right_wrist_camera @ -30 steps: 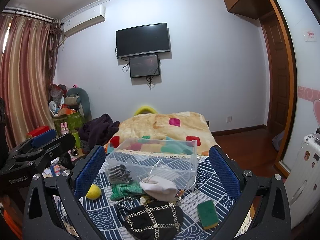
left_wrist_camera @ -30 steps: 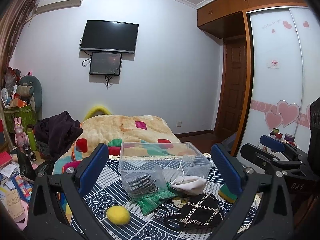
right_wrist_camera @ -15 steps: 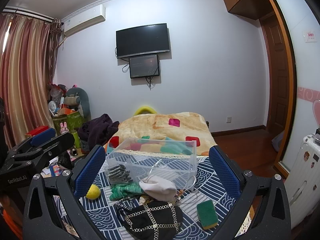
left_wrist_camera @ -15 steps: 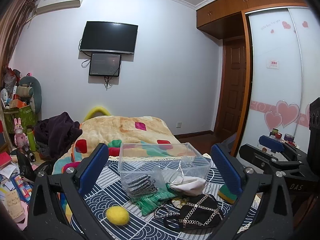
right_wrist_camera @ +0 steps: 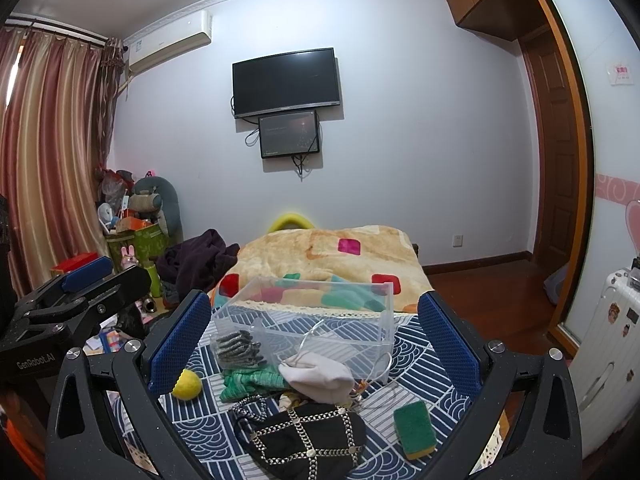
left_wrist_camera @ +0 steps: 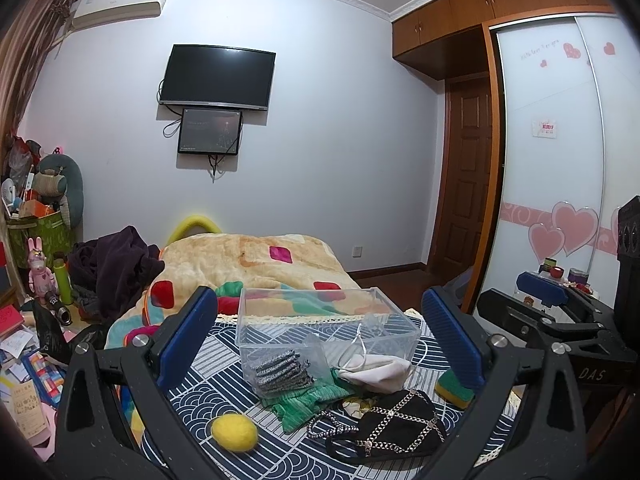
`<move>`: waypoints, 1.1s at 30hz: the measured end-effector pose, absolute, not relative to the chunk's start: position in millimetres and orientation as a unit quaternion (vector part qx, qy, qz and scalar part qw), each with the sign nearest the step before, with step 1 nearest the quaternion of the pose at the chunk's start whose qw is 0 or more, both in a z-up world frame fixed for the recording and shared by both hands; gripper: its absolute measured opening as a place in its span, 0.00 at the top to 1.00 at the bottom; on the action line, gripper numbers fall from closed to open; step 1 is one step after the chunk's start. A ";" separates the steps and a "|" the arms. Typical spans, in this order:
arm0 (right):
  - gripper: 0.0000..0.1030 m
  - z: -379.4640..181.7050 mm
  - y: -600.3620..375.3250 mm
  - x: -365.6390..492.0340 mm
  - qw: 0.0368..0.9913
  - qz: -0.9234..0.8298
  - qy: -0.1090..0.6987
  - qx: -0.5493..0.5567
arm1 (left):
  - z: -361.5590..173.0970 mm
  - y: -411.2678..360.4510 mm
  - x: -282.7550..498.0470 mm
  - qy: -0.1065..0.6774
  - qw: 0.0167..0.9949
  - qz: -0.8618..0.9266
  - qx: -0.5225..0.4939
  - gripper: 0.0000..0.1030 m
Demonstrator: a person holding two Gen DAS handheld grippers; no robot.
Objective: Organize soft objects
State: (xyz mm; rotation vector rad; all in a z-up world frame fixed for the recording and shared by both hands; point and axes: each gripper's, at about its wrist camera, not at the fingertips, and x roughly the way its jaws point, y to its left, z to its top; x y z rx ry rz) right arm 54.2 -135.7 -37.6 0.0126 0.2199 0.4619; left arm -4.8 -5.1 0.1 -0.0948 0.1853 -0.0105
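I read "DAS" on the body of the right hand-held gripper (left_wrist_camera: 544, 296), and "GenRobot.AI" on the left hand-held gripper (right_wrist_camera: 86, 276). The wardrobe door (left_wrist_camera: 548, 128) beside the gripper bears script and a small sign, both too blurred to read.

A yellow ball (left_wrist_camera: 234, 432), green cloth (left_wrist_camera: 308, 400), and gold-chained black bag (left_wrist_camera: 394, 426) are lying on a navy-and-white wave-patterned cloth (left_wrist_camera: 224, 376).
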 end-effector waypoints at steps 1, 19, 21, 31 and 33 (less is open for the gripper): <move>0.00 -37.5 -136.0 54.4 0.967 0.229 0.109 0.007 | 0.1 -4.9 -4.9 0.092 0.995 -0.005 -0.047 0.00; 0.00 -43.6 -139.9 58.0 0.968 0.223 0.113 0.012 | -5.1 -4.6 0.1 0.102 0.993 -0.015 -0.048 0.00; 0.00 -45.7 -142.8 60.8 0.969 0.217 0.117 0.013 | -10.7 -0.8 0.5 0.104 0.993 -0.006 -0.049 0.00; 0.00 -79.5 -171.1 86.5 0.974 0.143 0.174 -0.001 | -77.2 29.8 26.0 0.212 0.975 0.054 -0.046 0.31; 0.00 -88.5 -177.6 92.4 0.971 0.137 0.193 0.006 | -90.1 37.2 33.5 0.232 0.970 0.056 -0.054 0.35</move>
